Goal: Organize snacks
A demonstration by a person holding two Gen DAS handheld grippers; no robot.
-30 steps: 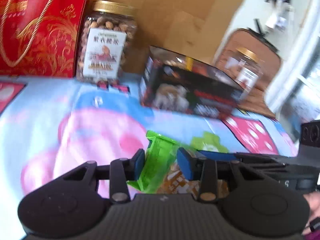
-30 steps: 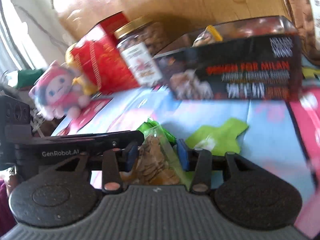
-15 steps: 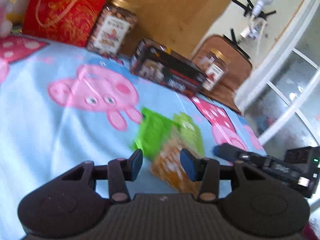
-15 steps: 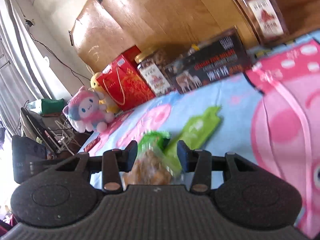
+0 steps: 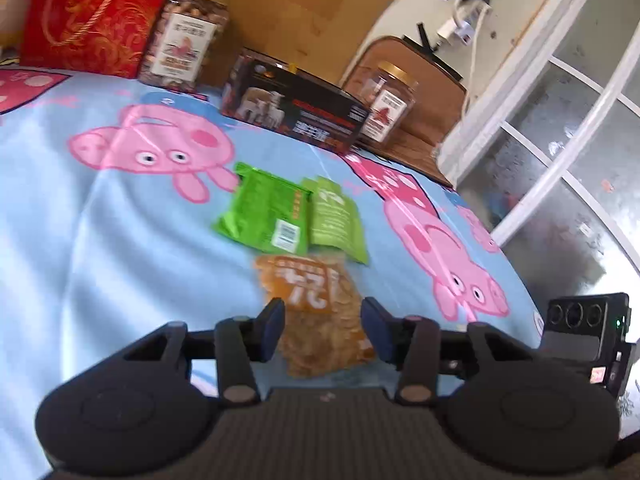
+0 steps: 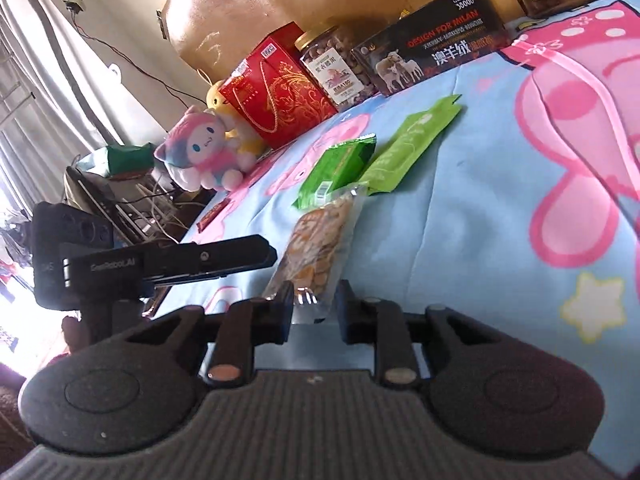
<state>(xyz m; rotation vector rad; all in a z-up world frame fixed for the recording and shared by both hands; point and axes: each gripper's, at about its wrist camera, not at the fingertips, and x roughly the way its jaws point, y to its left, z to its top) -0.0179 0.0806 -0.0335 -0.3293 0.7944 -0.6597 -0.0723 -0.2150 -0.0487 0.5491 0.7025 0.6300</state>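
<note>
Both grippers hang over the near part of the bed, over a blue cartoon-pig sheet.

Left gripper: fingers spread, nothing held. The cracker bag lies flat on the sheet, its near end showing in the gap between the pads, but they don't look to be touching it.

Right gripper: fingers apart; the crimped end of the cracker bag sits between the tips. Cannot tell if the pads touch it, no squeeze visible. The left gripper's body juts in from the left in this view, just beside the bag.

3 snack packs cluster mid-bed:
- cracker bag, nearest the grippers
- dark green pack, barcode up, just beyond the bag and touching or slightly overlapping it
- light green pouch, tucked against the dark green pack's right side

Along the far edge by the wooden board, left to right: red gift bag, nut jar, black box, second jar well off toward the right corner. A plush toy sits at the far left corner next to the gift bag.

Nothing lies between the grippers and the packs.
</note>
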